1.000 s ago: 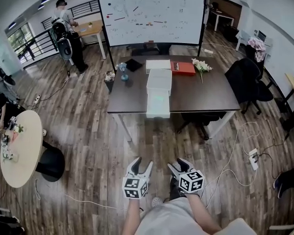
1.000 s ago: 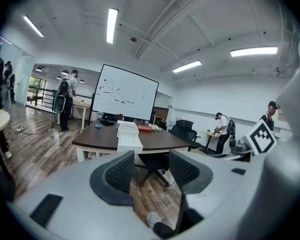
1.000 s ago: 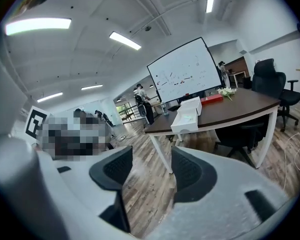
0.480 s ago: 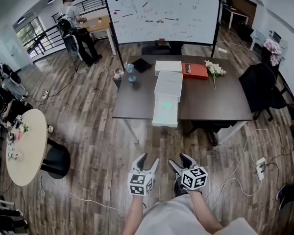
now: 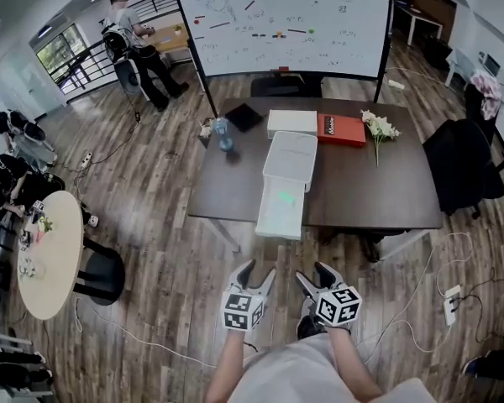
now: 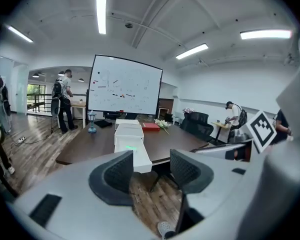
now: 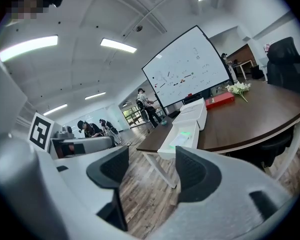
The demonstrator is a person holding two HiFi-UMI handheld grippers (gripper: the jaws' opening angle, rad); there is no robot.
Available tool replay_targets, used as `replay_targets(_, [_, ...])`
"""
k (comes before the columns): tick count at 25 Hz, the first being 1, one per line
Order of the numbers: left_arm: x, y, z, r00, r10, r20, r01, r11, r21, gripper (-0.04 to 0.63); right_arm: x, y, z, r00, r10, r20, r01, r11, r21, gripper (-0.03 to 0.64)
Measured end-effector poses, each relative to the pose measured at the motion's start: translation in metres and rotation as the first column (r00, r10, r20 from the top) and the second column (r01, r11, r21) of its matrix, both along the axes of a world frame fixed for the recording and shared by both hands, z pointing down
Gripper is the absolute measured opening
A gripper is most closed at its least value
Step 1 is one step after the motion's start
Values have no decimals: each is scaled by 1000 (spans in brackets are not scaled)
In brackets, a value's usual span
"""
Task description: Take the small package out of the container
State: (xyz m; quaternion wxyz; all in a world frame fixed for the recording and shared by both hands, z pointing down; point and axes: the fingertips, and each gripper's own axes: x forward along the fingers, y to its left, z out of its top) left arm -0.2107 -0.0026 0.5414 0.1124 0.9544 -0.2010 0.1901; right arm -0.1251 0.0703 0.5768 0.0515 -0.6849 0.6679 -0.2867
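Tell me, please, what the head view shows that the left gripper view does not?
Only the head view: the left tool's marker cube and the wearer's forearms. Only the left gripper view: the ceiling lights and a person at a far desk. Both: the table, white container, whiteboard and red box.

The person comes closer to the table [image 5: 361, 200], so the white container [image 5: 277, 225] on its near edge is now less far from the left gripper [image 5: 258, 269] and the right gripper [image 5: 313, 274]. The right gripper's jaws have just been opening wider, with nothing between them.
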Motion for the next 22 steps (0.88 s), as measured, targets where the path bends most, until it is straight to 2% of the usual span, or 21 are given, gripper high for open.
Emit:
replay_targets(5, [44,-24,4,999,-10,31,10,1000,-6,221,52,-12,6,1000,13,19,-13,1000,-11,291])
replay_targets(12, [91,-49,11,996,-47,70,49,999,-18,221,107,-34,27,998,-13,62,16,999,-48,287])
replay_targets(22, [121,-68,31,987,-109,115,114,993,-39,221,140,-49,47,992,-68,110,77,994,-79,284])
